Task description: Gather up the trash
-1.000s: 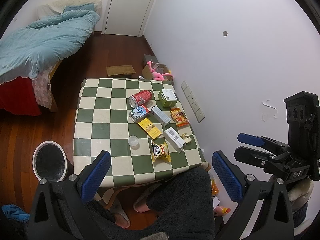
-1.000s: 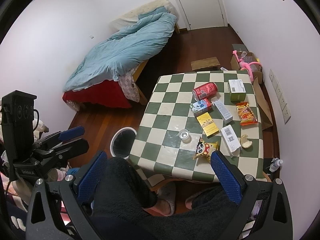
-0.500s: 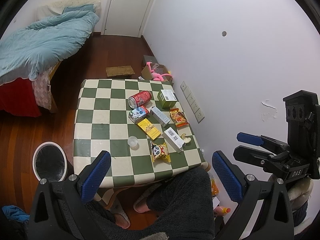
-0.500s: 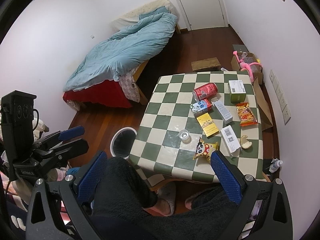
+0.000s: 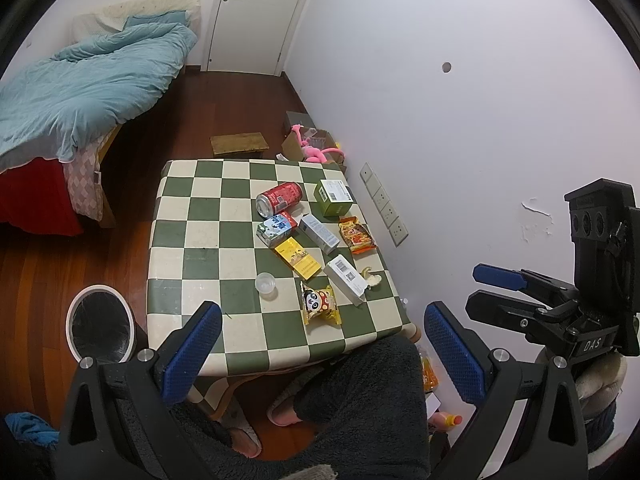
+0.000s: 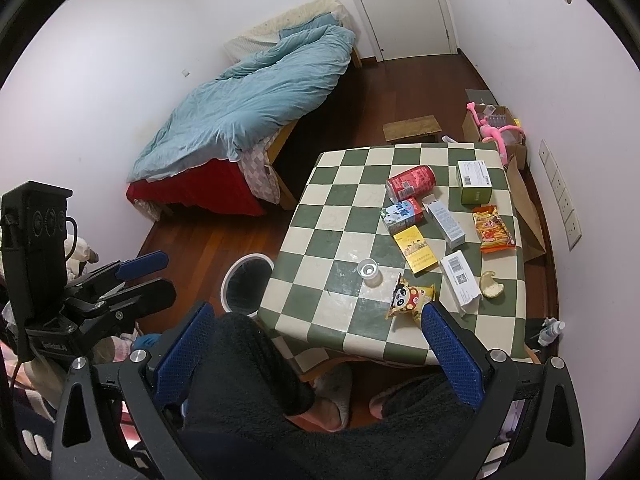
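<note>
Left wrist: littered checkered table [image 5: 188,240], bedroom.

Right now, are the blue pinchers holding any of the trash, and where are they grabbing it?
No. The left gripper and right gripper are both open and empty, above the checkered table. The red can and panda snack bag lie untouched.

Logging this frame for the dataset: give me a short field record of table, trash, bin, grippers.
table: green-and-cream checkered table
trash: red soda can lying on its side, green cardboard box, yellow flat carton, panda snack packet, clear plastic cup
bin: white-rimmed black-lined bin, on floor beside table
left gripper: open, empty
right gripper: open, empty
</note>
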{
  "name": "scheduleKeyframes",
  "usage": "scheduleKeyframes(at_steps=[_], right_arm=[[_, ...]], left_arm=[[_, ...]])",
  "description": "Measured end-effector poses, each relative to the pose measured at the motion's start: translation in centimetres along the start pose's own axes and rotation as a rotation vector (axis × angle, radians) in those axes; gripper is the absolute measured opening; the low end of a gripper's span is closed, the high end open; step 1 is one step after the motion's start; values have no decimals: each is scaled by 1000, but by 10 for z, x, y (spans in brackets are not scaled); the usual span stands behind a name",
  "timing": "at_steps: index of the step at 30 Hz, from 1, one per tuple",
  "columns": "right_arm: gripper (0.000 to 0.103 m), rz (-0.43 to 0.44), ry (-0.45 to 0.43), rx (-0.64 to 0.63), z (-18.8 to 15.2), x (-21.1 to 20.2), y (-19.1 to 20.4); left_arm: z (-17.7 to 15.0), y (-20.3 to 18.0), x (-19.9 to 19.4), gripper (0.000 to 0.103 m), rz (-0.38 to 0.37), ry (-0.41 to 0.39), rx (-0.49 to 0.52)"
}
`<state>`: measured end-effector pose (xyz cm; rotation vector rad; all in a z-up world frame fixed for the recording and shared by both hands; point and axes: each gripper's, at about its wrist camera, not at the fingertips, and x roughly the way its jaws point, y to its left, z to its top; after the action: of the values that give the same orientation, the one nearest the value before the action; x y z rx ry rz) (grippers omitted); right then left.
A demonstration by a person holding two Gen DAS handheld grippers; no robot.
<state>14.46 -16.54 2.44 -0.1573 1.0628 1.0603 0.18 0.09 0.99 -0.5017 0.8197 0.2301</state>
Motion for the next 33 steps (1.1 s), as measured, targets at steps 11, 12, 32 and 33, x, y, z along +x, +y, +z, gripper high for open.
scheduleKeyframes(at_steps=[11, 12, 32, 33], right_arm=[[103, -1, 0, -1, -1, 0, 0], [103, -1, 0, 0, 0, 0, 1], [103, 1, -1, -2, -1, 0, -1], [103, 0, -2, -2, -1, 0, -1]], left_arm=[[-1, 0, 0, 103, -1, -2, -1], [-1, 0, 0, 103, -2, -1, 1], [3, -2, -5, 103, -1, -6, 5], [3, -2, -5, 103, -2, -6, 6]])
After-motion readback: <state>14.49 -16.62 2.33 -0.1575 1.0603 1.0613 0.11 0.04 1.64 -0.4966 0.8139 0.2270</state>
